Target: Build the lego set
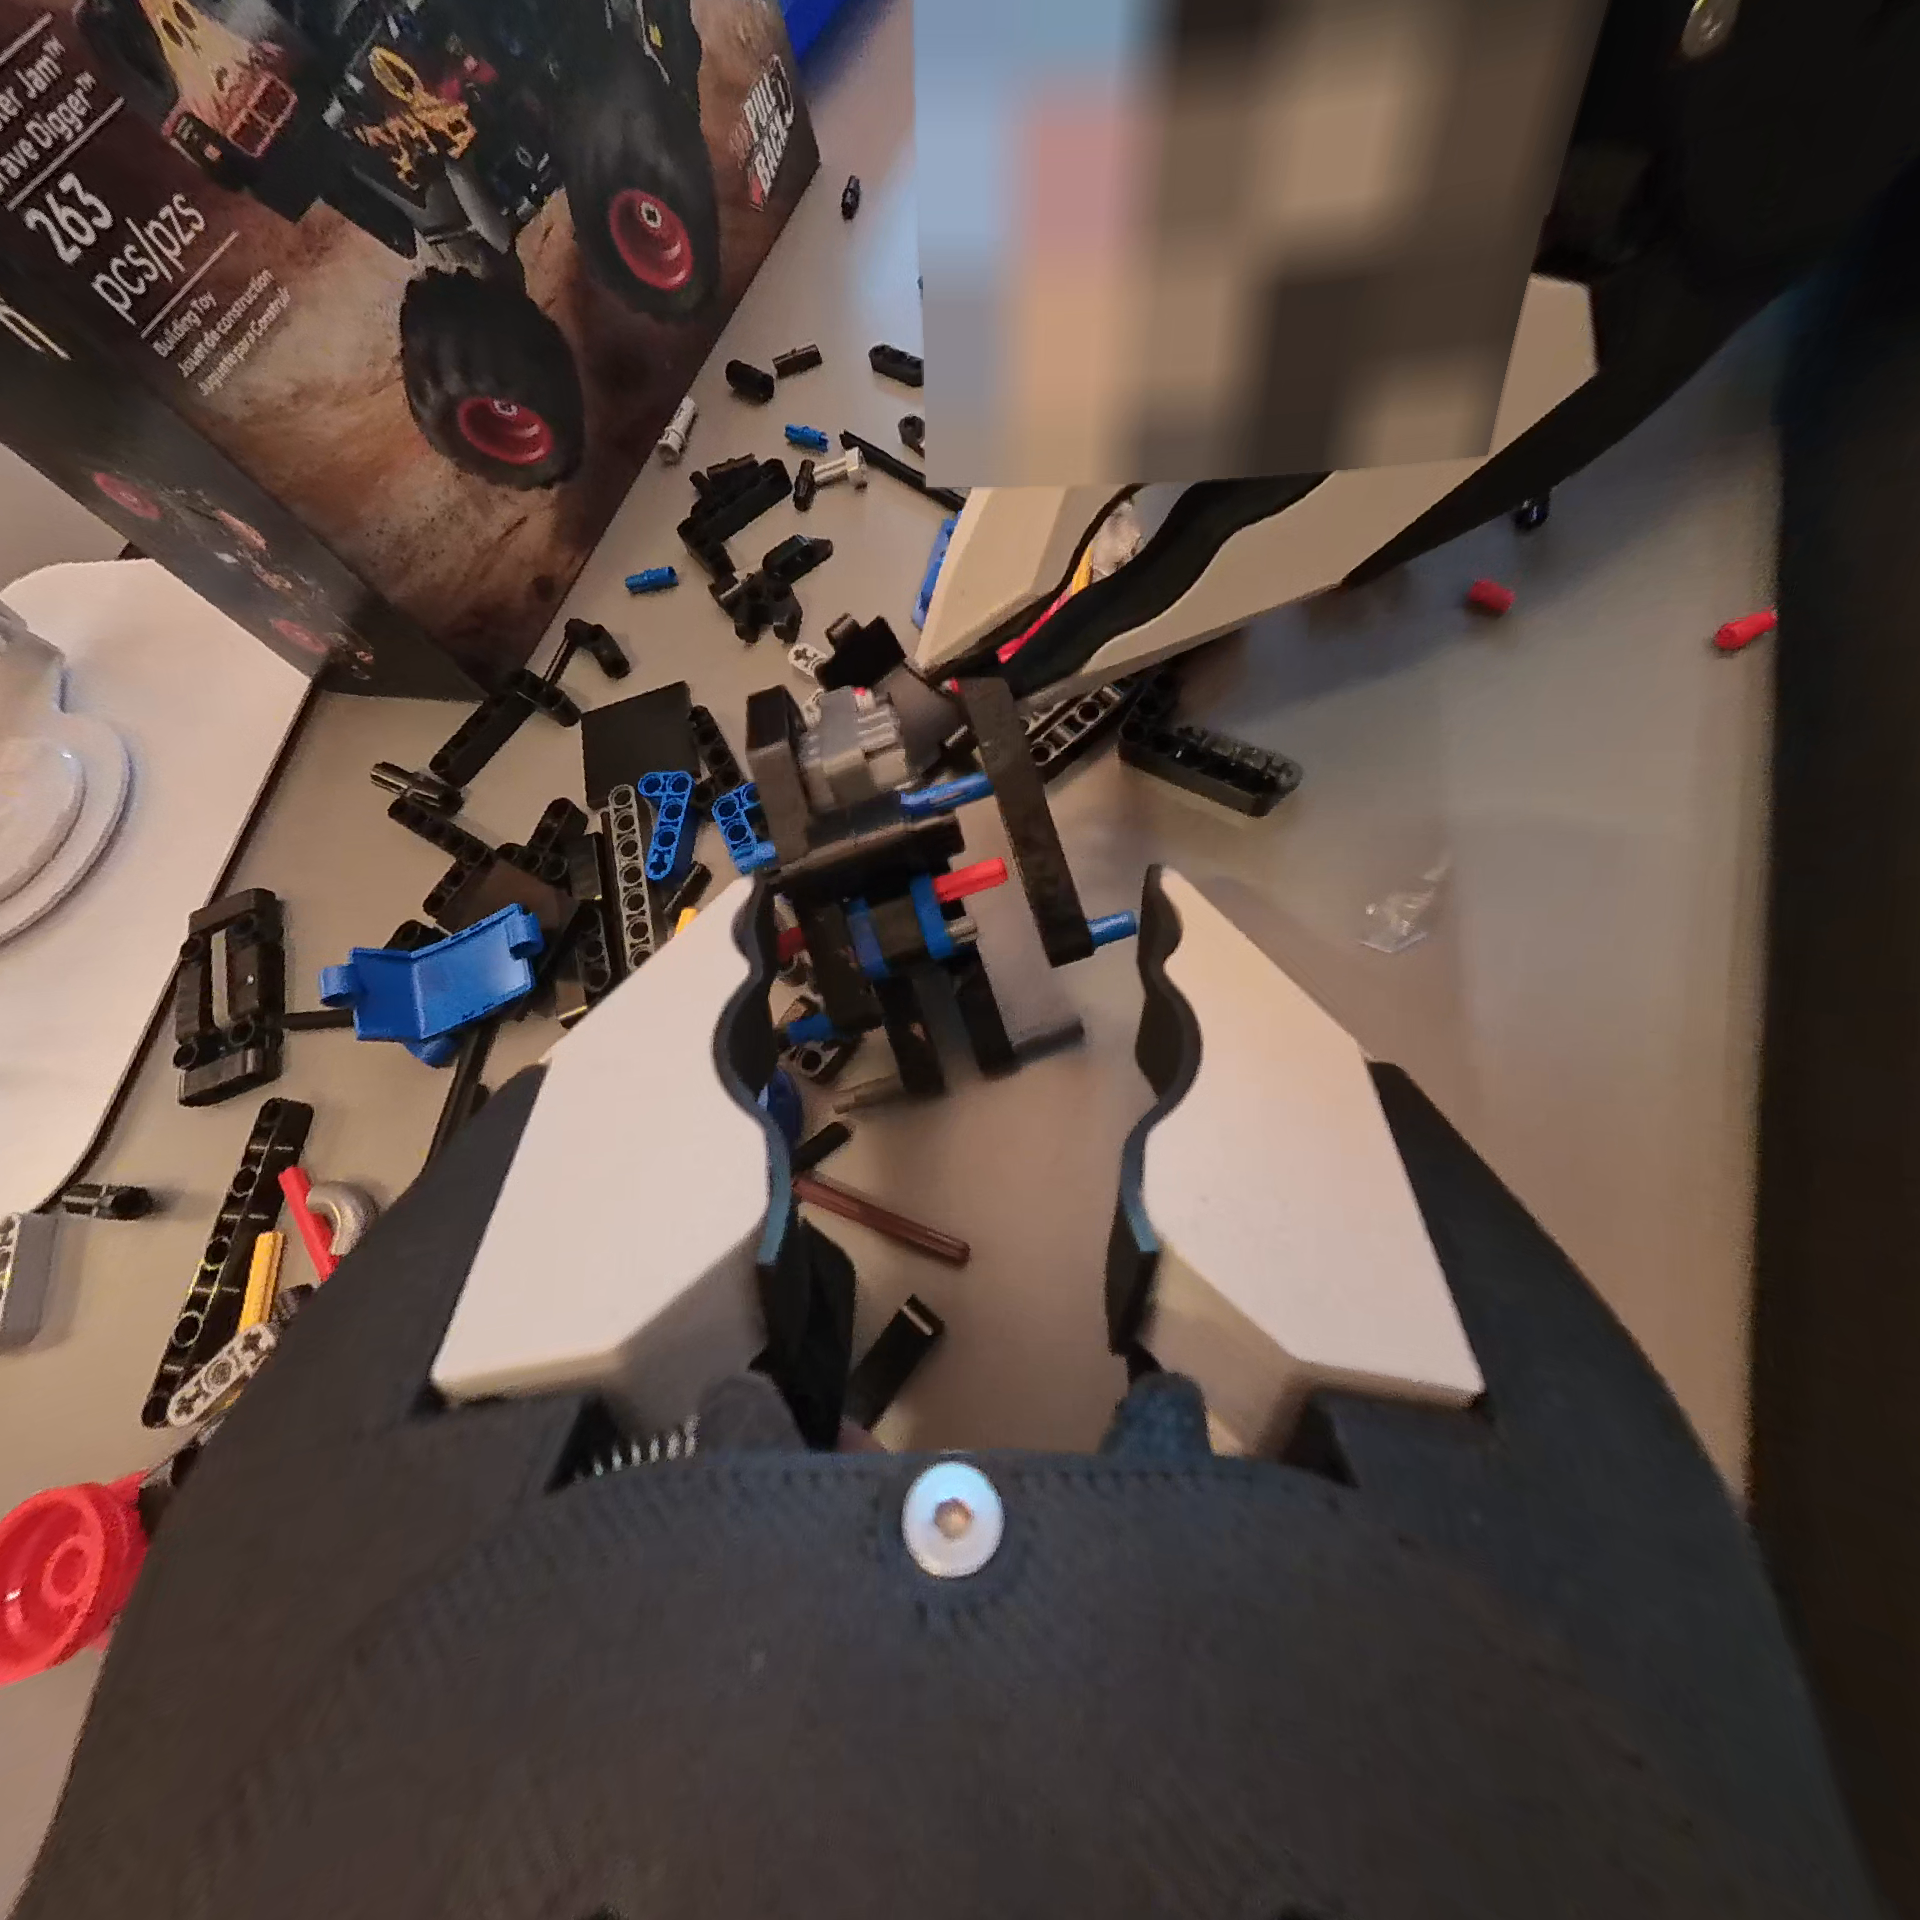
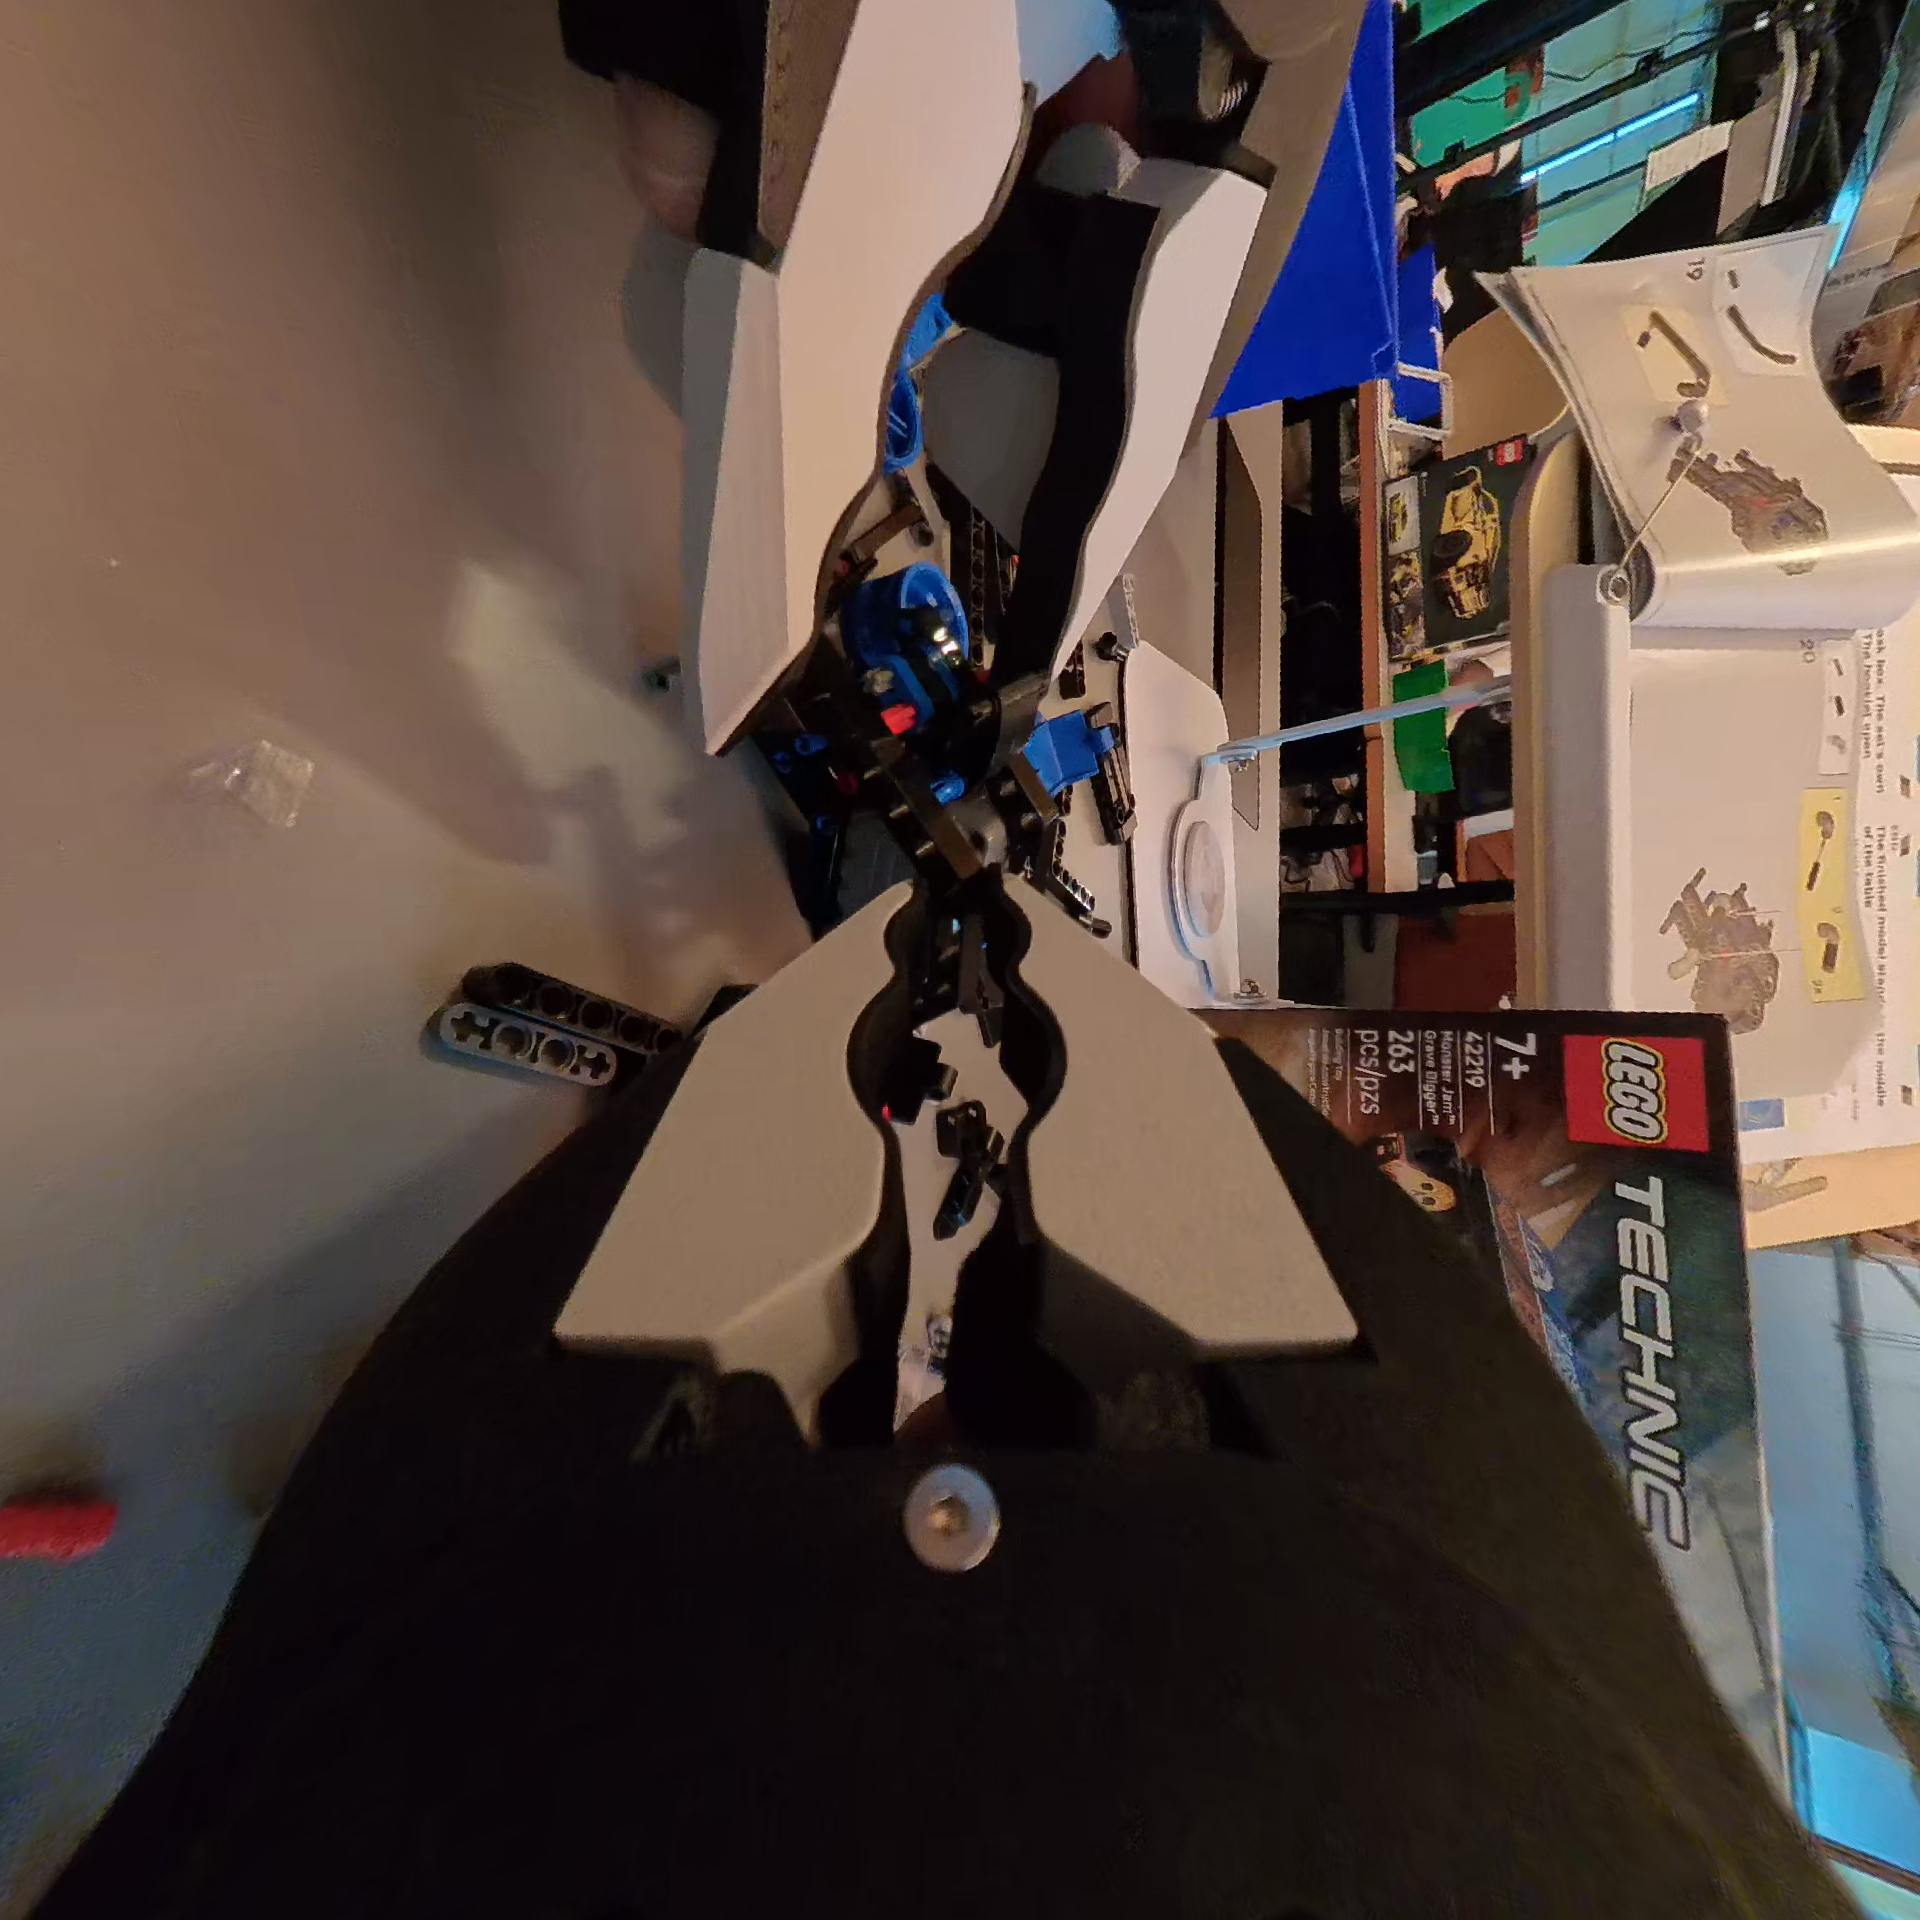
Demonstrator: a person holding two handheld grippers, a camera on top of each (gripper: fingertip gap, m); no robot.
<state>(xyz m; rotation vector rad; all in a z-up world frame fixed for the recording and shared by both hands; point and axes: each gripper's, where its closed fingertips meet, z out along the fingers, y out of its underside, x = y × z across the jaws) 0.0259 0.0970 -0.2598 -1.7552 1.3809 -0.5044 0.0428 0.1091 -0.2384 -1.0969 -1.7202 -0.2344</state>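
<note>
- The left gripper (image 1: 951, 935) has its jaws spread wide, with nothing clamped between them.
- A half-built model (image 1: 883, 862) of black, grey and blue pieces, with red and blue pins sticking out, sits just ahead of the left gripper's fingertips and above the desk (image 1: 1455, 790).
- The right gripper (image 2: 961, 914), seen from its own camera, has its jaws nearly together on a black part at the near end of the half-built model (image 2: 935, 727).
- In the left wrist view, the right gripper (image 1: 940, 665) reaches in from the upper right and meets the model at its far end.
- In the right wrist view, the left gripper (image 2: 914, 623) comes in from above, its pale fingers on either side of the model's far part.
- Loose pieces (image 1: 582, 831), mostly black beams with some blue and grey, lie scattered on the desk left of the model.
- A blue panel (image 1: 436, 982) lies among them, near a black frame (image 1: 229, 992).
- A red wheel hub (image 1: 57, 1569) sits at the lower left edge.
- Small red pins (image 1: 1745, 629) lie well apart on the right side of the desk.
- The set's box (image 1: 364, 312) stands at the upper left, behind the loose pieces.
- An open instruction booklet (image 2: 1714, 727) is propped up beyond the box (image 2: 1558, 1195) in the right wrist view.
- A black beam and a grey beam (image 2: 551, 1023) lie side by side on the desk near the right gripper.
</note>
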